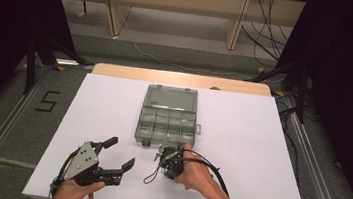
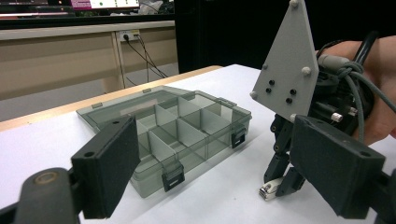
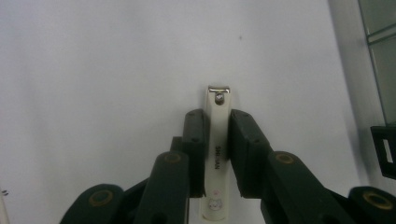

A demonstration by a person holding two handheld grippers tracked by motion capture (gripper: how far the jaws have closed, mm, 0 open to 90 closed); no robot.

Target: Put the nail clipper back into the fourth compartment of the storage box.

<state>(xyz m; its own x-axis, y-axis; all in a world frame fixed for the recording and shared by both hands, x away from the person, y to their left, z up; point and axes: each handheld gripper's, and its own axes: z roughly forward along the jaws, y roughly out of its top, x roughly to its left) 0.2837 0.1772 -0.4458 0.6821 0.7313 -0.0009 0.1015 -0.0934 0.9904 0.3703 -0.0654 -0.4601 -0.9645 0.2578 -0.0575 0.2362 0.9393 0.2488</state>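
The right gripper [image 3: 217, 154] has its fingers clamped on a nail clipper [image 3: 217, 140] low over the white tabletop [image 1: 259, 154], just short of the open, seemingly empty compartment box [image 1: 168, 121], while the left gripper [image 1: 116, 159] hovers, fingers apart.

A white table top [image 1: 240, 137] is set on a grey floor [image 1: 179, 54], with a wooden strip exposed along its far edge. Metal rails [image 1: 2, 130] are laid at both sides. Wooden furniture legs [image 1: 116, 12] and loose cables [image 1: 267, 34] are seen beyond. A "5" [image 1: 47, 101] is marked at left.
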